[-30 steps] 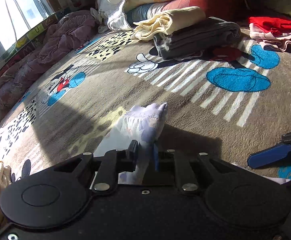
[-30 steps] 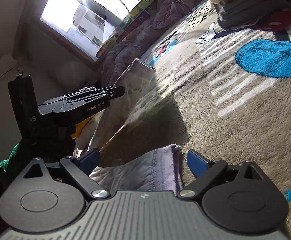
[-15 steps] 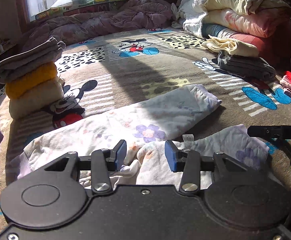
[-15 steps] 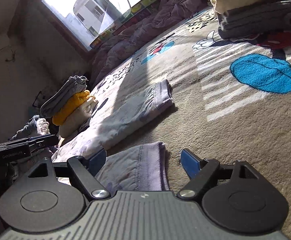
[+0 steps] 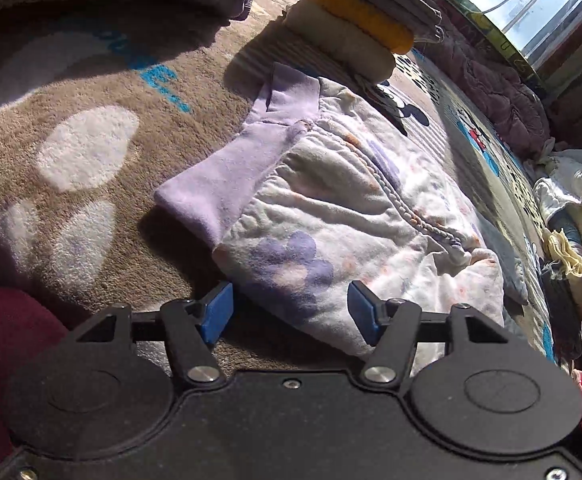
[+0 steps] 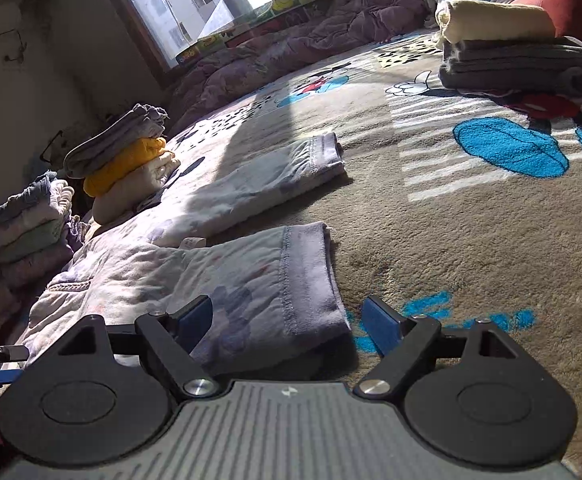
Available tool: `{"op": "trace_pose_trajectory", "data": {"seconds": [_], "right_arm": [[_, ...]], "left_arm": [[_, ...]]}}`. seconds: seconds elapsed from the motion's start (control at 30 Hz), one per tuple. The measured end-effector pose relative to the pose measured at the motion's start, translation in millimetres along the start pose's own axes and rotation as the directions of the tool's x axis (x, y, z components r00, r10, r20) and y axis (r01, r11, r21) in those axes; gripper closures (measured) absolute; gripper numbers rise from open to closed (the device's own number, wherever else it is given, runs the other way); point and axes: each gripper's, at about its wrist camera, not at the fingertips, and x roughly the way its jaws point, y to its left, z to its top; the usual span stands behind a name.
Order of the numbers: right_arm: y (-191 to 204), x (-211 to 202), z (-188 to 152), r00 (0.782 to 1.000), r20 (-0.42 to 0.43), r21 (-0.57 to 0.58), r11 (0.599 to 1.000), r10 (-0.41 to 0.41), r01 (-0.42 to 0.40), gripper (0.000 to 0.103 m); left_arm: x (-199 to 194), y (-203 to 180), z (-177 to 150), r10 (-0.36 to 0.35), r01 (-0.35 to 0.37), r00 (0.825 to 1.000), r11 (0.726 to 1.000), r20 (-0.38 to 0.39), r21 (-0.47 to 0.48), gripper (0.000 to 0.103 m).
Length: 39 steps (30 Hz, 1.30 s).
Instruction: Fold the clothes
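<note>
White floral pyjama trousers (image 5: 355,208) with lilac cuffs and a lilac waistband (image 5: 231,168) lie flat on the brown cartoon blanket (image 5: 91,208). My left gripper (image 5: 291,312) is open, its blue pads on either side of the waist corner without closing on it. In the right wrist view the two trouser legs (image 6: 219,276) stretch away side by side, the far cuff (image 6: 323,152) near the blanket's middle. My right gripper (image 6: 287,320) is open around the near lilac cuff (image 6: 311,280). The left gripper's tip (image 6: 3,364) shows at that view's left edge.
A folded stack of grey, yellow and cream clothes (image 6: 127,164) sits beside the trousers, with another pile (image 6: 31,224) further left. Folded grey and cream items (image 6: 519,52) lie at the far right. A crumpled purple quilt (image 6: 311,44) lines the window side. Something dark red (image 5: 7,360) is near my left gripper.
The left gripper let go of the lifted trouser leg, which now lies flat, and swung round to the waistband end, opening wider. The right gripper stayed open at the near cuff.
</note>
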Motion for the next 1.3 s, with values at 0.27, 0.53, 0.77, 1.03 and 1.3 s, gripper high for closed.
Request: {"op": "trace_pose_trajectory", "data": {"seconds": [0.27,0.53,0.77,1.03,1.3], "right_arm": [[6.8,9.2,-5.2,0.995,0.070,-0.017,0.997,-0.077,0.079,0.036],[0.2,-20.3,-6.4,0.990,0.142,0.148,0.989,-0.025,0.004,0.084],[3.5,-46.2,-18.7,0.989,0.127,0.195,0.979,-0.082,0.056,0.086],[-1.0,-41.9,-23.3,0.992,0.097,0.178,0.982,-0.086,0.068,0.037],[2.8,-27.6,8.4,0.995,0.080,0.103,0.993,-0.063,0.055,0.037]], "left_arm": [[19.3,25.0,13.7,-0.088,0.104,0.991,0.981,0.100,-0.167,0.039],[-21.7,20.7,42.2,-0.159,0.176,0.974,0.980,0.158,-0.097,0.084],[-2.5,47.3,29.6,-0.005,0.009,0.999,0.994,0.039,-0.105,0.059],[-36.3,59.3,58.5,-0.064,0.077,0.989,0.993,0.134,-0.091,0.048],[14.0,39.1,120.6,-0.079,0.079,0.996,0.997,0.045,0.015,0.046]]}}
